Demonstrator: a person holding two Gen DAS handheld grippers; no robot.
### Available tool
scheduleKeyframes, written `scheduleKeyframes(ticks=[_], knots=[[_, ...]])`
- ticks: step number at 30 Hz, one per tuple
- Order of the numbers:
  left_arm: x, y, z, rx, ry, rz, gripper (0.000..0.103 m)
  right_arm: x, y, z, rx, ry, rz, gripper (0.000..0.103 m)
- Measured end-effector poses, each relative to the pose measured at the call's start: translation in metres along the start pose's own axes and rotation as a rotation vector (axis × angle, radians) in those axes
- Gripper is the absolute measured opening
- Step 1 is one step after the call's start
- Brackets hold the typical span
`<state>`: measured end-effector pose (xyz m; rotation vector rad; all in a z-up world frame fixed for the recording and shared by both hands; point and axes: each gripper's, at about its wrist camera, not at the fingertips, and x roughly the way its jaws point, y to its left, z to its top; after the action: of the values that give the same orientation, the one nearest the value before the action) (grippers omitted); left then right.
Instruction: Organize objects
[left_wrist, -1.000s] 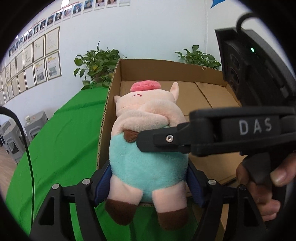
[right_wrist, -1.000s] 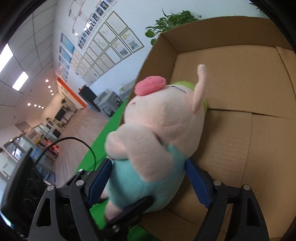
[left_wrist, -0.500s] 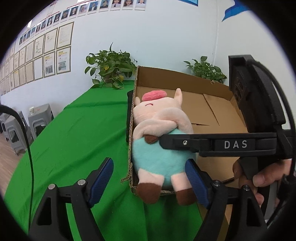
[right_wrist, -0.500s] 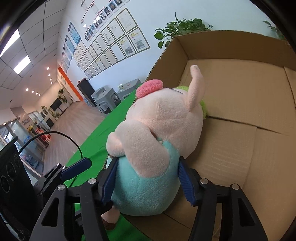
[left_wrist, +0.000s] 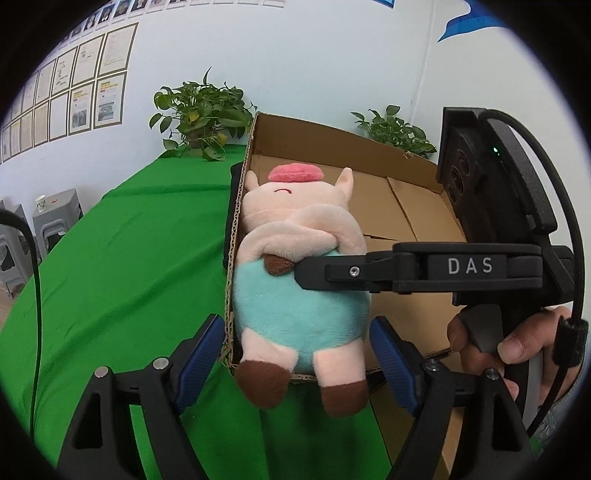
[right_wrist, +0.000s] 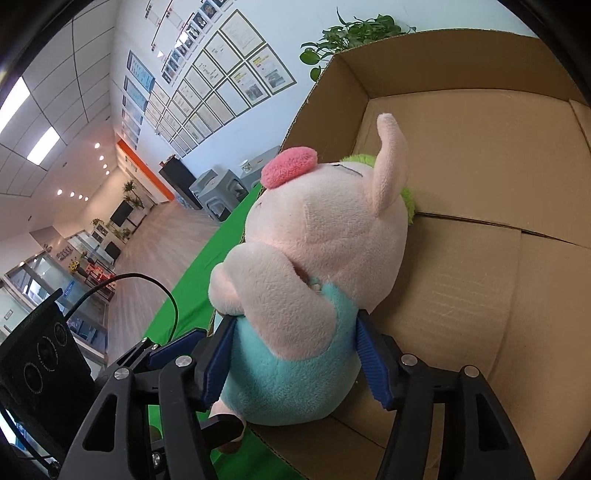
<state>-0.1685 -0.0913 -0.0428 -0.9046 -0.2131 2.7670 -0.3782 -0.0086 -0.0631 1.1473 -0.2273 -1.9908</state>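
A pink plush pig (left_wrist: 299, 280) with a teal belly and brown hooves hangs over the near left corner of an open cardboard box (left_wrist: 413, 210). My right gripper (right_wrist: 295, 354) is shut on the pig's teal belly (right_wrist: 291, 373), its blue pads pressing both sides; it reaches in from the right in the left wrist view. My left gripper (left_wrist: 299, 354) is open, its blue pads (left_wrist: 201, 350) standing clear on either side of the pig's legs, not touching it. Something light green (right_wrist: 408, 199) lies behind the pig's head inside the box.
The box stands on a green cloth-covered table (left_wrist: 129, 258). Potted plants (left_wrist: 199, 114) stand at the far edge by the white wall. Grey stools (left_wrist: 55, 218) stand left of the table. A black cable (left_wrist: 35, 280) crosses the left side.
My left gripper let go of the pig and opened, pulling back a little. My right gripper closed on the pig's belly and now holds it at the box corner.
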Motion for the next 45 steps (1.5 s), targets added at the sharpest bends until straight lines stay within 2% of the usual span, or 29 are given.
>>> scheduleKeyframes(ticks=[5,7,8,13,15,18,22,23,24,26,28,31,35,37,40,42,45], knots=[[-0.004,-0.005,0.001,0.017,-0.003,0.03,0.08,-0.018,0.001,-0.006,0.027,-0.043,-0.066,0.081],[-0.005,-0.009,0.002,0.034,-0.012,0.058,0.08,-0.031,0.005,-0.007,0.023,-0.091,-0.105,0.1],[-0.005,-0.01,0.002,0.037,-0.012,0.063,0.08,-0.037,0.005,-0.007,0.03,-0.105,-0.111,0.103],[0.0,-0.011,0.003,0.049,-0.004,0.058,0.08,-0.041,0.007,-0.002,0.093,-0.087,-0.068,0.103],[0.001,-0.011,0.002,0.047,0.001,0.049,0.08,-0.034,0.014,0.001,0.082,-0.075,-0.076,0.103],[0.0,-0.014,0.0,0.049,-0.002,0.026,0.08,-0.028,0.008,-0.014,0.098,-0.044,-0.093,0.103],[-0.002,-0.01,0.001,0.041,-0.01,0.05,0.08,-0.004,0.012,-0.015,0.116,-0.004,-0.149,0.101],[-0.003,-0.008,0.002,0.041,-0.013,0.064,0.08,0.002,0.013,-0.015,0.115,0.007,-0.157,0.099],[-0.004,-0.007,0.003,0.041,-0.02,0.064,0.08,0.008,0.015,-0.016,0.11,0.018,-0.15,0.093],[-0.008,-0.003,0.004,0.04,-0.026,0.037,0.08,0.012,0.015,-0.022,0.081,0.011,-0.14,0.087],[-0.01,-0.001,0.004,0.047,-0.033,0.031,0.08,0.013,0.019,-0.021,0.049,0.006,-0.135,0.076],[-0.01,0.002,0.003,0.043,-0.035,0.027,0.08,0.013,0.021,-0.022,0.024,0.011,-0.096,0.069],[-0.006,0.003,0.003,0.032,-0.032,0.0,0.08,0.013,0.007,-0.022,0.074,0.015,-0.012,0.069],[-0.004,0.002,0.003,0.038,-0.024,0.008,0.08,0.015,0.005,-0.022,0.092,0.011,-0.009,0.074],[-0.004,0.0,0.001,0.04,-0.016,0.014,0.08,0.02,0.008,-0.02,0.1,0.01,-0.025,0.086],[-0.008,-0.001,0.001,0.038,-0.021,0.017,0.08,0.018,0.01,-0.019,0.112,0.004,-0.049,0.091],[-0.017,-0.002,0.001,0.028,-0.035,0.016,0.08,-0.004,0.021,-0.021,0.085,-0.051,-0.15,0.097]])
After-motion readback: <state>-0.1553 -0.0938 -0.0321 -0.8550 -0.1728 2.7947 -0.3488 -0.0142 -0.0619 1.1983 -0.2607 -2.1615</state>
